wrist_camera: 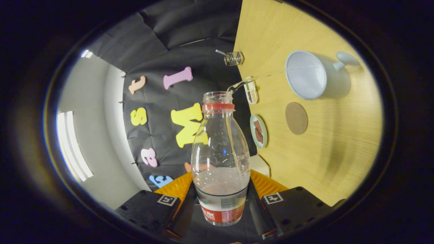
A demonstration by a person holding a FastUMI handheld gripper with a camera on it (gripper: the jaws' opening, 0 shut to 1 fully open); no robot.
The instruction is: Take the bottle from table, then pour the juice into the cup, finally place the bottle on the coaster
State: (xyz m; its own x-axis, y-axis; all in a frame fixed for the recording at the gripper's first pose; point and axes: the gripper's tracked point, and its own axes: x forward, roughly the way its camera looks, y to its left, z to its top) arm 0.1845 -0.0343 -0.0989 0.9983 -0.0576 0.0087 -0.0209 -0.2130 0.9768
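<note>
My gripper (pixel 221 200) is shut on a clear plastic bottle (pixel 220 156) with a red neck ring and red label, both fingers pressing its lower body. The view is rolled, so the bottle is tipped on its side toward the table. Its open mouth (pixel 217 96) lets out a thin clear stream (pixel 257 77) that arcs across into a white cup (pixel 307 75) with a handle, standing on the wooden table (pixel 339 145). Some liquid remains low in the bottle. A round brown coaster (pixel 296 118) lies on the table between the cup and my fingers.
A small round dish with brown pieces (pixel 258 131) and a small rectangular dish with dark bits (pixel 251 92) sit along the table's far edge. A wire holder (pixel 233 58) stands near that edge beyond them. Black cloth wall behind.
</note>
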